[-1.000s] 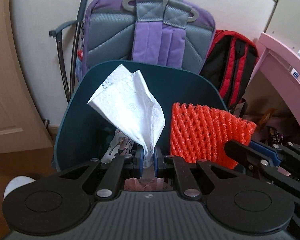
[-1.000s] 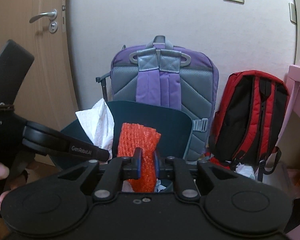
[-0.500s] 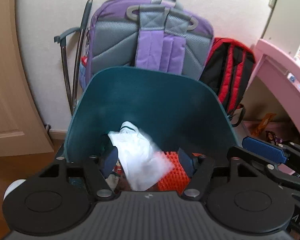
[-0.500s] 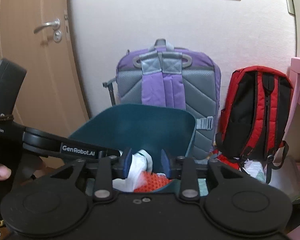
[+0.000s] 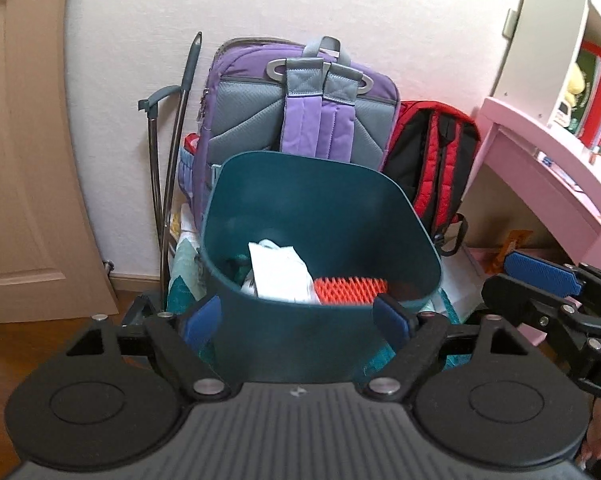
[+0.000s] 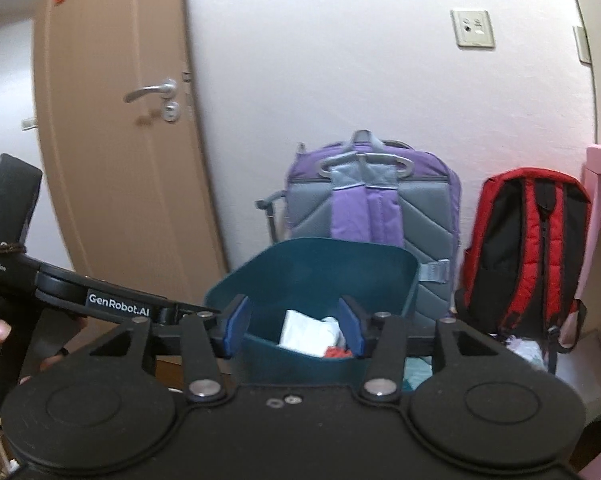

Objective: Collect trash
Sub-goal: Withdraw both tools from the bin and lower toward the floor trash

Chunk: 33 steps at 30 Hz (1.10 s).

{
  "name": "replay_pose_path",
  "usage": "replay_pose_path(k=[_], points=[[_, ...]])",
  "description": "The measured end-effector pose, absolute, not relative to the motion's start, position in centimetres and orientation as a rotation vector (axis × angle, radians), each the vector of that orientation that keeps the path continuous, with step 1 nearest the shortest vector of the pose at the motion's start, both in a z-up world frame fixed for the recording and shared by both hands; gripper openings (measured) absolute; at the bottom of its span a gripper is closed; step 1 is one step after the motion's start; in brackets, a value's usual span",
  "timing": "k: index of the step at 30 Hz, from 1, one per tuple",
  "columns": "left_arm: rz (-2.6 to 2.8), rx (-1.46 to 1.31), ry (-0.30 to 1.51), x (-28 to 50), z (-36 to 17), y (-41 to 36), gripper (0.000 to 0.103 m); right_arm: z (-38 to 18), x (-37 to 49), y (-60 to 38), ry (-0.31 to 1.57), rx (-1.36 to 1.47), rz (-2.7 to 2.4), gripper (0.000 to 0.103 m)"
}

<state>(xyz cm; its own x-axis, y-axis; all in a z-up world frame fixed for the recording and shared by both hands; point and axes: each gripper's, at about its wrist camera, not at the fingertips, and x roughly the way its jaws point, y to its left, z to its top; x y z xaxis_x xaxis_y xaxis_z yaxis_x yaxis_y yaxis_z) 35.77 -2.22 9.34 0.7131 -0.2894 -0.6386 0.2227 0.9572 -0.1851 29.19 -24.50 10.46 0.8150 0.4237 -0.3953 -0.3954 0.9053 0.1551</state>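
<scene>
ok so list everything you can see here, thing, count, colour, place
bin: 1, dark teal, on the floor in front of the backpacks
white paper trash: 1, white, inside the bin, left side
foam net: 1, orange, inside the bin, right of the paper
purple backpack: 1, purple and grey, against the wall behind the bin
red backpack: 1, red and black, right of the purple one
door: 1, light brown with a silver handle, far left
wall socket: 1, beige, on the wall above the backpacks
desk: 1, pink, far right
metal rods: dark grey, leaning on the wall left of the purple backpack
left gripper: 1, black with blue pads, open, before the bin
right gripper: 1, same, open, before the bin
</scene>
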Motion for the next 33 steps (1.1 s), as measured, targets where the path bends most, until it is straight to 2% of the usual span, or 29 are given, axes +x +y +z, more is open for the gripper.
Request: replay_pose_path(k=[5, 11, 15, 23, 33], points=[[-0.268, -0.086, 0.679, 32.7, 8.5, 0.1, 0.102, 9.4, 26.6, -22.9, 0.446, 0.017, 0.514, 0.050], [-0.246, -0.087, 0.674, 29.9, 5.4, 3.9, 0.102, 6.0, 24.2, -19.9, 0.530, -0.048, 0.586, 0.050], [-0.213, -0.067, 0.689, 28.9, 1.9, 6.2, 0.102, 1.9, 24.0, -17.4, 0.611, -0.063, 0.601, 0.050], [-0.148, -0.056, 0.758, 28.2, -7.0, 10.5, 0.102, -7.8, 25.9, -12.9, 0.824, -0.008, 0.611, 0.050], [-0.080, -0.101, 0.947, 29.3, -19.6, 15.7, 0.102, -20.5, 27.2, -8.9, 1.078, -0.030, 0.561, 0.050]])
